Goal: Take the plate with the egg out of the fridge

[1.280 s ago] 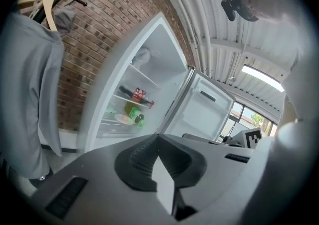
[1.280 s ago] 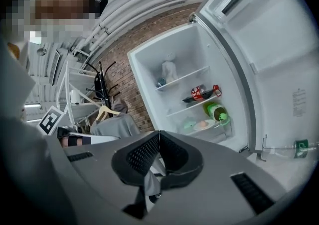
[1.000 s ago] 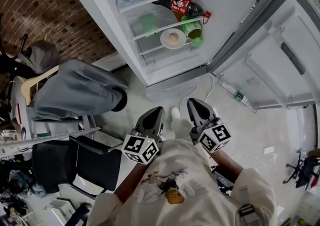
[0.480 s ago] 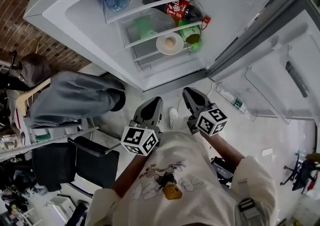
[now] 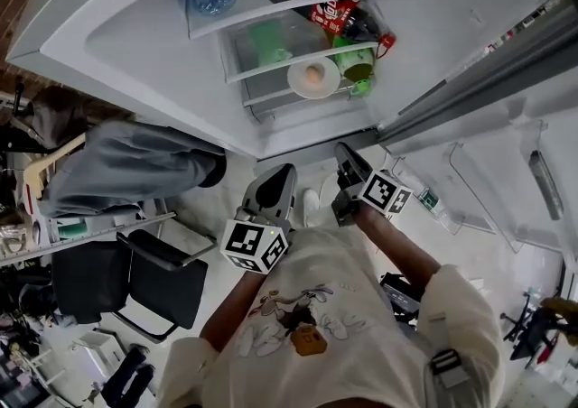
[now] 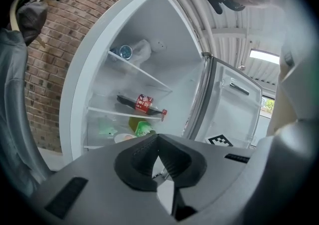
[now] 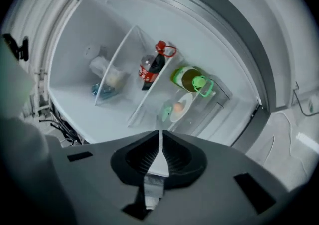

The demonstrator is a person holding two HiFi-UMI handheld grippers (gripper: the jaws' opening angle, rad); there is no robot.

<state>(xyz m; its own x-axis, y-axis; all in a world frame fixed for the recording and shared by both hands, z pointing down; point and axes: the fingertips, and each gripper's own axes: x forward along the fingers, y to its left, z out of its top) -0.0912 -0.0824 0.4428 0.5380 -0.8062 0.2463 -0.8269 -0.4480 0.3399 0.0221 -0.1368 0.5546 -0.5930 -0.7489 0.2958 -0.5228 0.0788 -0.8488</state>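
Head view, egg (image 5: pixel 312 75) on plate (image 5: pixel 296 84); gripper views, jaws together

Seen from above, a person holds two grippers out ahead, side by side and close together. The left gripper (image 5: pixel 274 188) and the right gripper (image 5: pixel 346 162) both point forward, each with its jaws pressed together and nothing between them. The forearms (image 5: pixel 233 311) are bare, elbows bent, with the right gripper slightly further ahead.
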